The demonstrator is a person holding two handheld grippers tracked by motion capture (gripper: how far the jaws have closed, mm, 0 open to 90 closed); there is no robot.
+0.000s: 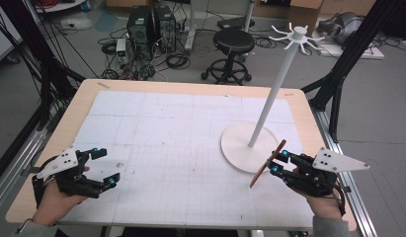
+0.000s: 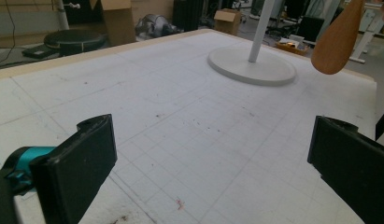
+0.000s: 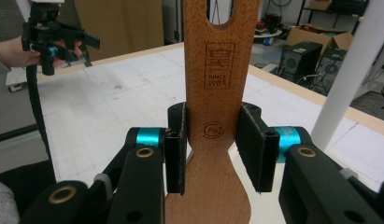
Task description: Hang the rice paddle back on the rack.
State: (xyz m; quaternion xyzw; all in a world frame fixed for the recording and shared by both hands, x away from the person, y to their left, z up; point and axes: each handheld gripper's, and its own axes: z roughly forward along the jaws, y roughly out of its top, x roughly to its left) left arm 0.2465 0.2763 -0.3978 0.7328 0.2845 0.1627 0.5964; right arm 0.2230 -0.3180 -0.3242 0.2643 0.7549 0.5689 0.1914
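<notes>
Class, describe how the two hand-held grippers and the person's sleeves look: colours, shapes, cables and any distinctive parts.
Both the left gripper and the right gripper are black, with flat rectangular jaws, turquoise cylinders near the jaws and brass-coloured rivets at the linkage joints. Each carries a light grey three-cornered plate with small holes. A black cable hangs from the left gripper. Grey sleeve cuffs show at the wrists.
</notes>
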